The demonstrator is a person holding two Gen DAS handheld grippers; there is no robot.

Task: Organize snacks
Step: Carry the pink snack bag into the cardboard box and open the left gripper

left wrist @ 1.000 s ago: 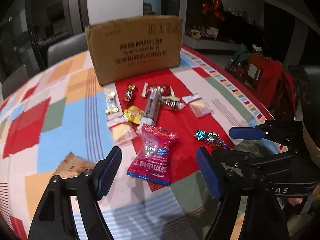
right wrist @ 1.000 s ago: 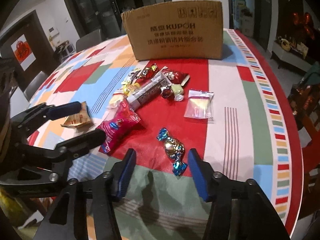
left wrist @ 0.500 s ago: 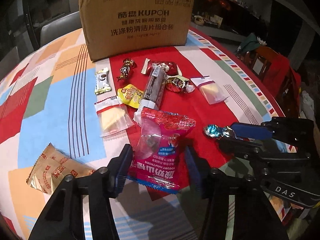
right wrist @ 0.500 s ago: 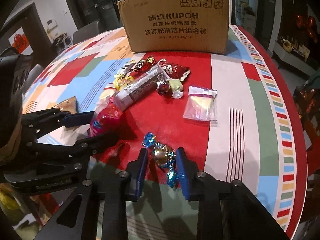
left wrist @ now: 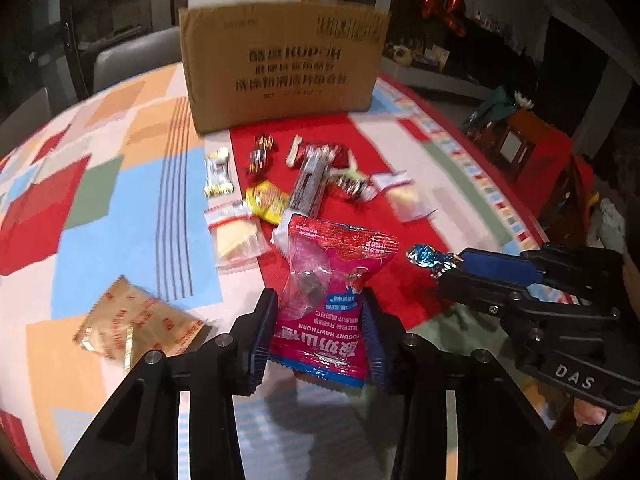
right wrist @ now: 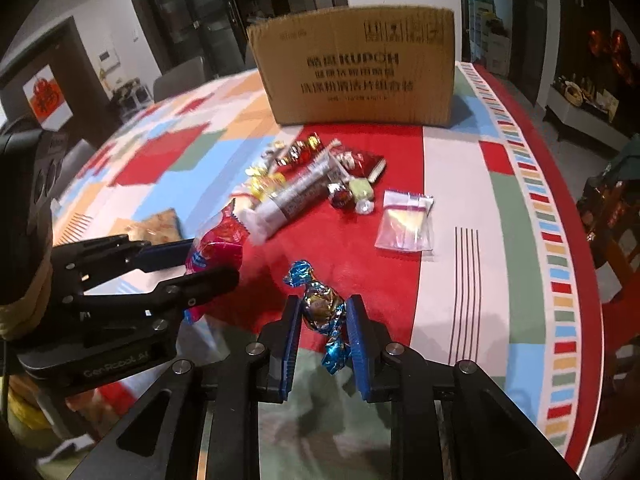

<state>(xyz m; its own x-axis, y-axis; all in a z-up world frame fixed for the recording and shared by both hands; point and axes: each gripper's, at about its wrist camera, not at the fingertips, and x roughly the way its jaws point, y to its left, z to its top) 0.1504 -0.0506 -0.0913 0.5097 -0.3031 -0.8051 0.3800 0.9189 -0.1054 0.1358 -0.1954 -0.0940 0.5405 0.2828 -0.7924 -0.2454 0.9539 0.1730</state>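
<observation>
My left gripper (left wrist: 316, 340) is shut on a pink yogurt hawthorn snack bag (left wrist: 332, 288) and holds it just above the table. The bag also shows in the right wrist view (right wrist: 218, 246). My right gripper (right wrist: 322, 336) is shut on a blue and gold foil-wrapped candy (right wrist: 320, 308), lifted off the cloth. The candy's blue end shows in the left wrist view (left wrist: 430, 258). A cardboard box (left wrist: 282, 66) stands upright at the back of the table. Several small snacks (left wrist: 308, 184) lie between the box and the grippers.
A round table with a colourful patchwork cloth (left wrist: 100, 232). A tan snack packet (left wrist: 136, 326) lies left. Clear zip bags lie left (left wrist: 234, 232) and right (right wrist: 406, 220) of the pile. Chairs (left wrist: 128, 56) stand behind; the table edge (right wrist: 576, 280) is on the right.
Both grippers closed on their snacks and lifted them slightly. The views rose and pulled back a little from the table.
</observation>
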